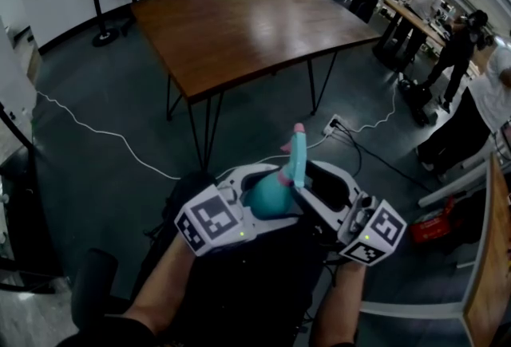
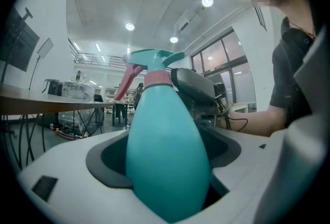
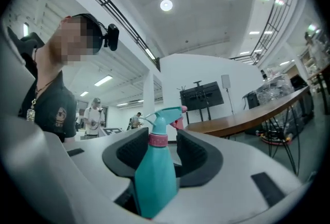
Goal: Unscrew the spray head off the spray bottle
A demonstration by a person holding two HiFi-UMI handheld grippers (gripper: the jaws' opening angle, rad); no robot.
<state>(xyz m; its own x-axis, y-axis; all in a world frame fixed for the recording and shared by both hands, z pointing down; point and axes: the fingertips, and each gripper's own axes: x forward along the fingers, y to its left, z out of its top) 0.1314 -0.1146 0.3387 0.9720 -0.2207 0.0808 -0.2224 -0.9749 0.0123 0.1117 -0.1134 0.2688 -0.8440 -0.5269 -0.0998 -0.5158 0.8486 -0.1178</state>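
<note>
In mid-air before us, our left gripper clamped the teal plastic spray bottle. Our right gripper stood wide, jaws flanking the pink screw collar under the teal trigger spray head; next, we judged, it had to close there and twist.

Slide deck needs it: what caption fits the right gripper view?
Right gripper, jaws open, straddles the pink collar of a teal spray bottle, spray head attached.
</note>
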